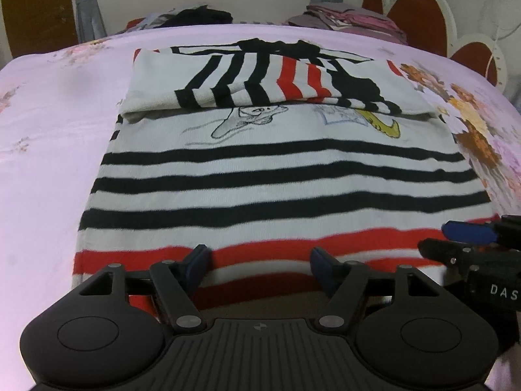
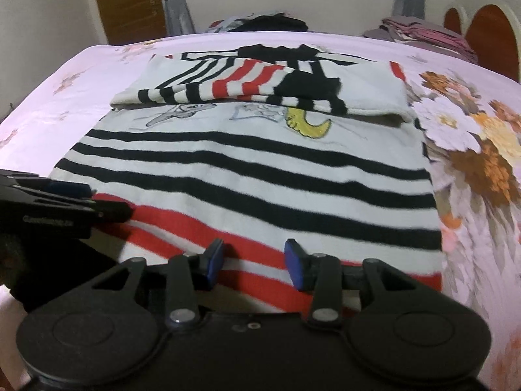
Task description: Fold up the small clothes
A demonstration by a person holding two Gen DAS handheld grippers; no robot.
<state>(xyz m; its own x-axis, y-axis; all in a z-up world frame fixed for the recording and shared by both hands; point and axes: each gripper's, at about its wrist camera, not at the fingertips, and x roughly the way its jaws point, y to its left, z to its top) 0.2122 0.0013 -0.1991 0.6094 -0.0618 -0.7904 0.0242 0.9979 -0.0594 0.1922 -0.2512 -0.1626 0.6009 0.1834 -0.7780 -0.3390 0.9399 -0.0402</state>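
I have the striped sweater (image 1: 280, 176) lying flat on the pink bedspread (image 1: 49, 123), its top part with the sleeves folded down over the chest drawings. The red-striped hem is the edge nearest me. My left tongs (image 1: 259, 265) hover over that hem towards its left side, spread, with only the red stripes showing in the gap and neither blue pad pressing cloth. My right tongs (image 2: 254, 265) sit over the same hem further right, spread less widely, also pinching nothing. Each gripper shows at the edge of the other's view, so they sit near each other. Piled clothes (image 2: 420, 31) lie at the bed's far edge.
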